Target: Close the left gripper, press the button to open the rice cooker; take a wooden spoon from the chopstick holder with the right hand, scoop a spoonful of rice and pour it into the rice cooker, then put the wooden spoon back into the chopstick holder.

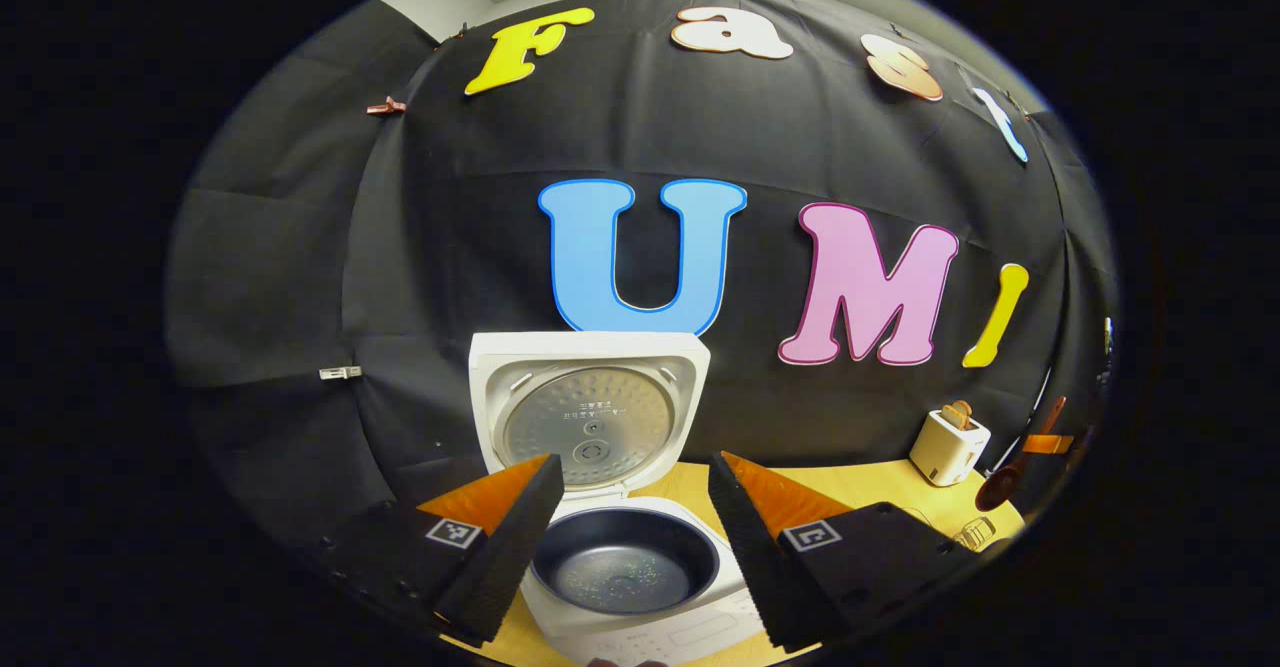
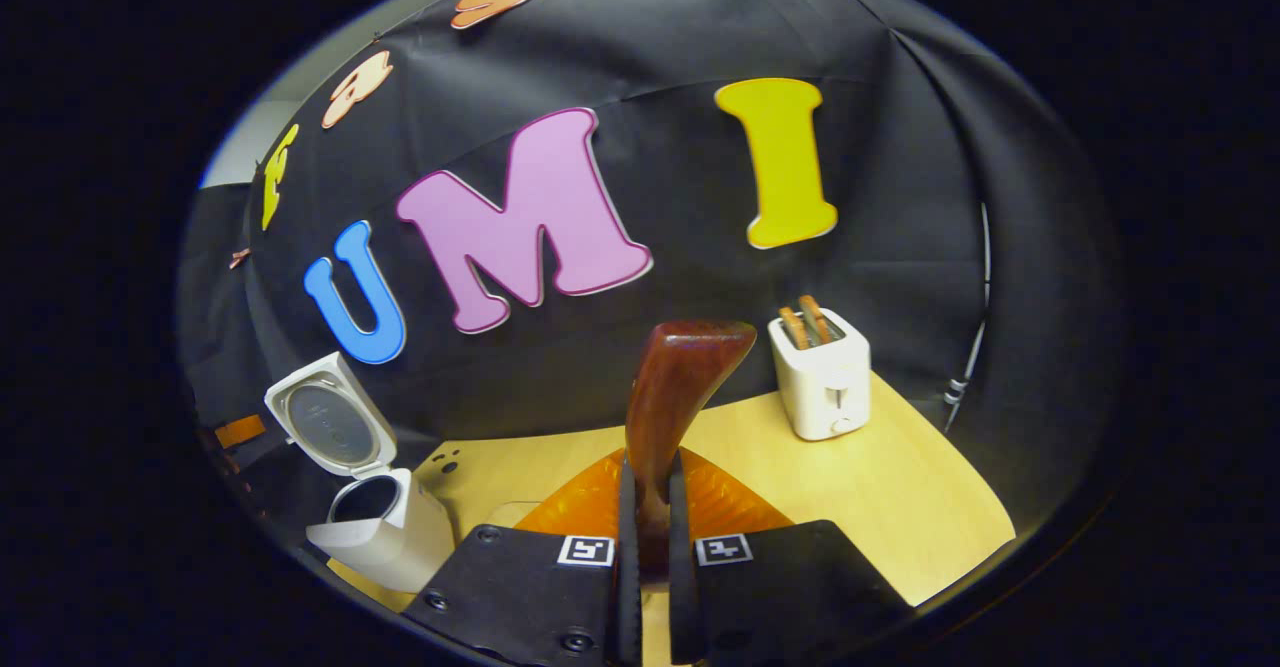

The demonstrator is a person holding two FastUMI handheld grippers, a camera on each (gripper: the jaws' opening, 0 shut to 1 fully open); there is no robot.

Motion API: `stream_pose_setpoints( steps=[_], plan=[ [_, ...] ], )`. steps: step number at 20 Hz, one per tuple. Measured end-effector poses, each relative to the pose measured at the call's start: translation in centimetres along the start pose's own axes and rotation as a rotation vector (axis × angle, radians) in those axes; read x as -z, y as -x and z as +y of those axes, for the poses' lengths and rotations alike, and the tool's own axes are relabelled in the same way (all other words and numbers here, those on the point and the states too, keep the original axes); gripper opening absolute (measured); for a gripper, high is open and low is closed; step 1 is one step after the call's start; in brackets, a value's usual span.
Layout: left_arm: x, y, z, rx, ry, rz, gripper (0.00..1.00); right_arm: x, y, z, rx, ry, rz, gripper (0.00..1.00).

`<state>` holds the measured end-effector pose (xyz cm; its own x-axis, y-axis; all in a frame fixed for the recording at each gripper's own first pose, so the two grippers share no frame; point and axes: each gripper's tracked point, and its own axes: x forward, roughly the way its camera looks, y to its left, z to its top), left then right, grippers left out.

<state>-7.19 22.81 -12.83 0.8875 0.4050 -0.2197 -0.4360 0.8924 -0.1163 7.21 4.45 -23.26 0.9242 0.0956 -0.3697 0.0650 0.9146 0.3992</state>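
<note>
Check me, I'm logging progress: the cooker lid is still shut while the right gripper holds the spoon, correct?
Not quite. The lid is up, and the left gripper view looks into the cooker's bare pot. The right gripper does hold the spoon.

One rice cooker (image 1: 640, 547), one wooden spoon (image 2: 675, 397), one toaster (image 2: 822, 375) holding two slices of toast (image 2: 806, 322), one table (image 2: 900, 507), and two grippers (image 1: 630, 507) (image 2: 647, 517)
</note>
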Motion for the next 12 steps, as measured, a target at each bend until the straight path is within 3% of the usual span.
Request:
stream_pose_setpoints(
  steps=[5, 12],
  plan=[
    [-0.2, -0.4, 2.5, 0.001, 0.003, 0.002, 0.93, 5.4, -4.8, 5.5, -0.044, 0.133, 0.085, 0.15],
    [0.0, -0.9, 5.5, 0.004, 0.004, 0.009, 0.93, 13.8, -8.2, 5.9, 0.022, 0.372, 0.243, 0.15]
  ],
)
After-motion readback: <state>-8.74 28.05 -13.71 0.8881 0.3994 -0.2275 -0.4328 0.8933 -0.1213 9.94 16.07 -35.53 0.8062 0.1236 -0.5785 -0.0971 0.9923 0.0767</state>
